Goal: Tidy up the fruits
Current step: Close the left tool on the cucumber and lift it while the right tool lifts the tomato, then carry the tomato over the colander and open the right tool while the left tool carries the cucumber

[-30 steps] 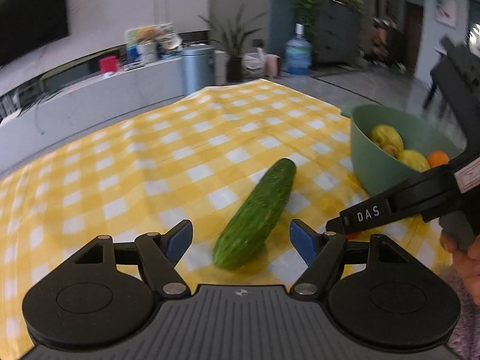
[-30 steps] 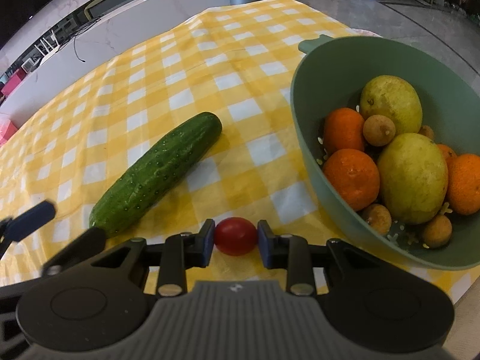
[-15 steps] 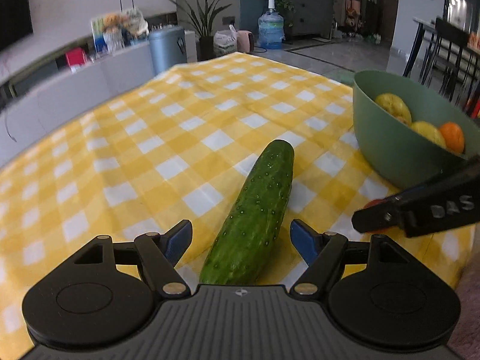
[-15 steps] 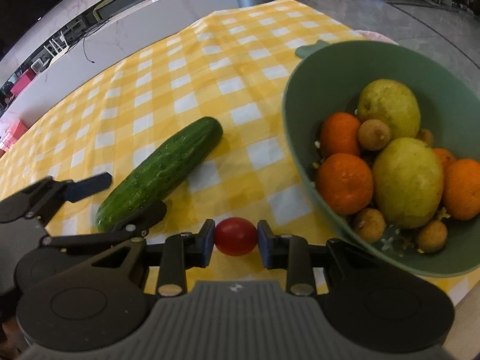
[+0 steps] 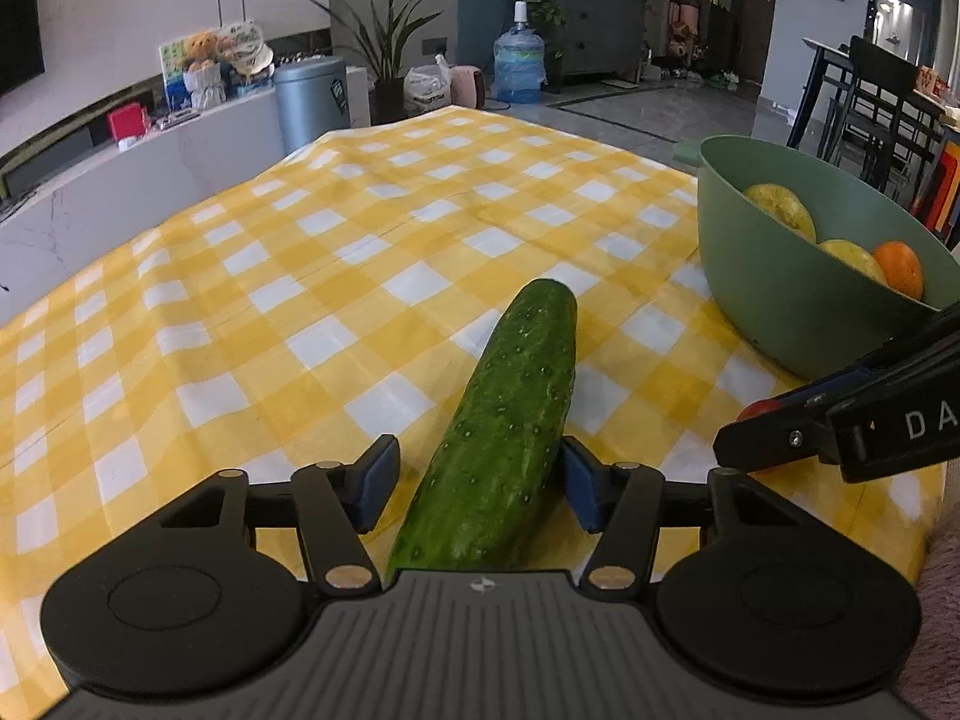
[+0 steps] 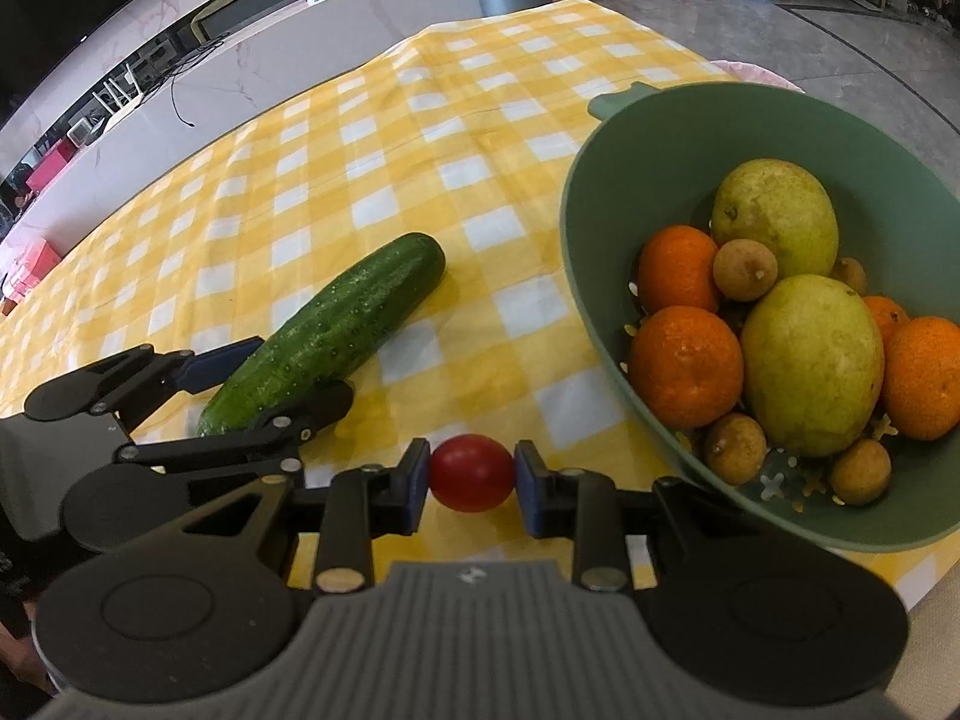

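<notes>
On the yellow-and-white checked tablecloth (image 5: pixel 336 252), a long, bumpy dark green cucumber (image 5: pixel 504 432) lies flat, its far tip toward 12 o'clock in the left wrist view. The left gripper (image 5: pixel 477 483) stands wide, its blue-padded fingers (image 5: pixel 377 480) straddling the cucumber's near end; the right pad sits just beside the skin, and whether it touches cannot be told. The right gripper (image 6: pixel 471 474) is narrow, its pads pressed on both sides of a small round red tomato (image 6: pixel 471 471). At 3 o'clock from the tomato sits a sage-green plastic colander bowl (image 6: pixel 606 192), holding pale green pears, oranges and small brown round fruits. White letters "DA" show on the right gripper's arm in the left wrist view; the rest is cut off.
</notes>
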The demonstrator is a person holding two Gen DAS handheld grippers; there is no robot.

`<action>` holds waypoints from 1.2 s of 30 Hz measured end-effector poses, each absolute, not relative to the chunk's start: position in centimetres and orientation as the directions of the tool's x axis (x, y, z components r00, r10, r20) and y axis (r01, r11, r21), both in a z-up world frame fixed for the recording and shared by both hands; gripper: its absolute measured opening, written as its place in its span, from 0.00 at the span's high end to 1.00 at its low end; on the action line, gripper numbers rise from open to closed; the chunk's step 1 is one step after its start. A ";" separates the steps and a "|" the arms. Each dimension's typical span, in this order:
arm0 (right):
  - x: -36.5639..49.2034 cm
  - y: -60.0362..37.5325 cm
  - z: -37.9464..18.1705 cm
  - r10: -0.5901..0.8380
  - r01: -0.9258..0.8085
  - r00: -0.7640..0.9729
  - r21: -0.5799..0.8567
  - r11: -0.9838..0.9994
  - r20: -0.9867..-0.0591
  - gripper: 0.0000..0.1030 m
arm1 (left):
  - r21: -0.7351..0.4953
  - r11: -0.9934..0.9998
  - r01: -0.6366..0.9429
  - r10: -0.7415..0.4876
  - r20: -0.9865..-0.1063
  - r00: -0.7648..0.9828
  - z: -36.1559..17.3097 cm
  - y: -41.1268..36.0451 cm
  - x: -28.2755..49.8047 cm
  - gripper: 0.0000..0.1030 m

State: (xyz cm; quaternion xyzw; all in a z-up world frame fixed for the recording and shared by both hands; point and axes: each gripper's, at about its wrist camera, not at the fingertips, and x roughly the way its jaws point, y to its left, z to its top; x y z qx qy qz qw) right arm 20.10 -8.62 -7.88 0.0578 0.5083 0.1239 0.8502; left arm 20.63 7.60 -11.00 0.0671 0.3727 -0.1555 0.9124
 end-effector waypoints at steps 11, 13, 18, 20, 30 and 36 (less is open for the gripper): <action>20.3 -8.4 -8.2 0.266 -0.158 0.449 0.217 0.963 -0.853 0.74 | 0.001 0.949 0.315 -0.233 -0.669 0.706 -11.1 7.0 20.4 0.50; 20.3 -8.5 -8.1 0.267 -0.160 0.450 0.217 0.963 -0.852 0.74 | -0.038 0.951 0.306 -0.255 -0.651 0.715 -10.9 7.2 19.8 0.55; 20.2 -8.7 -8.0 0.294 -0.167 0.449 0.243 0.955 -0.844 0.74 | -0.071 0.962 0.265 -0.249 -0.629 0.736 -10.6 7.5 18.8 0.57; 20.1 -8.8 -8.0 0.306 -0.170 0.448 0.256 0.951 -0.840 0.74 | -0.106 0.963 0.248 -0.258 -0.624 0.737 -10.6 7.9 18.4 0.57; 19.8 -9.8 -6.4 0.452 -0.196 0.451 0.408 0.892 -0.770 0.74 | -0.345 0.929 0.131 -0.299 -0.497 0.814 -8.5 11.4 14.8 0.59; 19.1 -11.7 -4.0 0.545 -0.222 0.487 0.507 0.833 -0.682 0.74 | -0.361 0.922 0.140 -0.300 -0.436 0.849 -5.7 11.1 13.9 0.59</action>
